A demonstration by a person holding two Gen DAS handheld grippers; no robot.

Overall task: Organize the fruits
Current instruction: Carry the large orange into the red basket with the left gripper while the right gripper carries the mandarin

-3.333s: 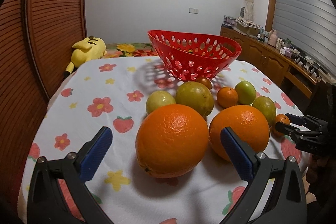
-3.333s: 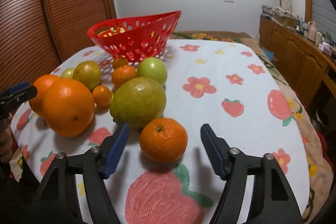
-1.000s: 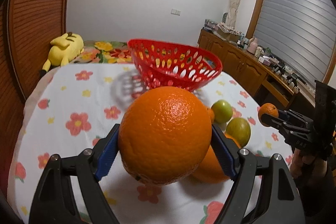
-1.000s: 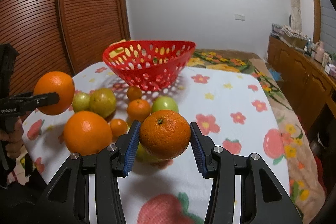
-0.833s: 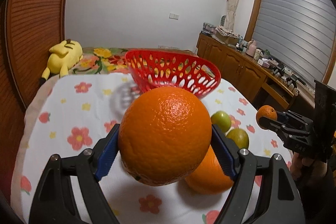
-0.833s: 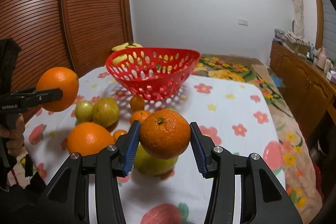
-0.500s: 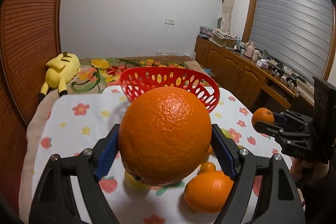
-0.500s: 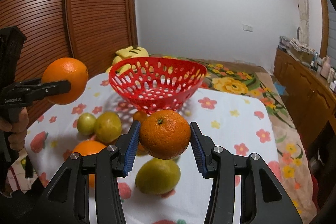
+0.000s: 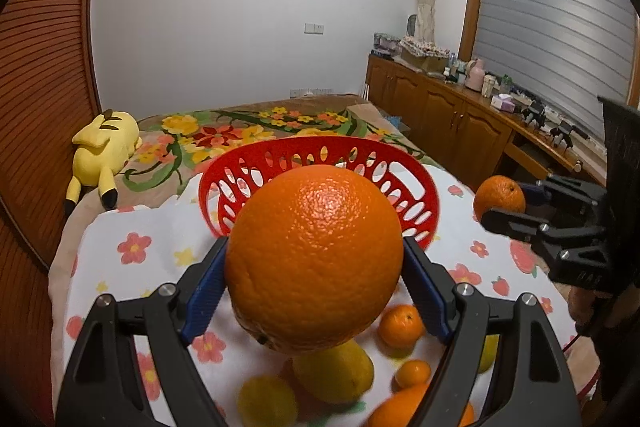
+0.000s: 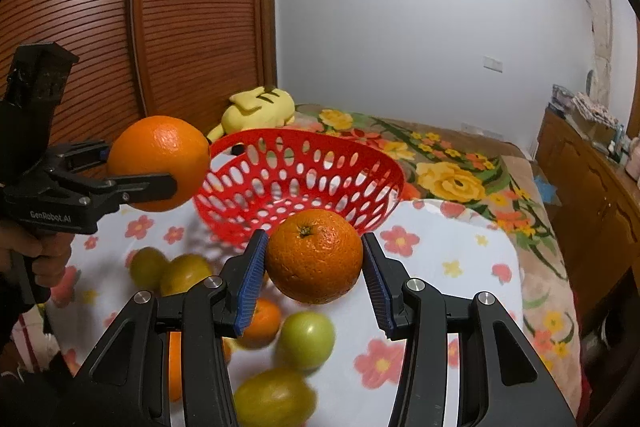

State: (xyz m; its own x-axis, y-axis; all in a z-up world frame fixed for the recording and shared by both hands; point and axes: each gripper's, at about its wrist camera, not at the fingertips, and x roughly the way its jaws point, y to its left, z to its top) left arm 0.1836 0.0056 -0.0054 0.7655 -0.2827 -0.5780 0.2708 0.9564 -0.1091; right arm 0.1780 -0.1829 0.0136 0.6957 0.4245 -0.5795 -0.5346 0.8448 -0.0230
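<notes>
My left gripper [image 9: 316,283] is shut on a large orange [image 9: 314,259], held in the air in front of the red basket [image 9: 416,183]. It also shows in the right wrist view [image 10: 158,163], at the basket's left rim. My right gripper [image 10: 314,269] is shut on a small orange [image 10: 315,255], held just before the basket [image 10: 296,183]; it shows at the right in the left wrist view [image 9: 499,199]. Several oranges and green fruits [image 10: 306,337] lie on the flowered tablecloth [image 10: 460,267] below. The basket looks empty.
A yellow plush toy [image 9: 102,151] lies on the flowered bedspread [image 9: 240,131] behind the table. A wooden slatted door [image 10: 120,27] is at the left. A wooden cabinet [image 9: 460,123] with clutter runs along the right.
Both grippers have risen and moved toward the basket, each carrying its orange. The fruits on the cloth have dropped lower in view.
</notes>
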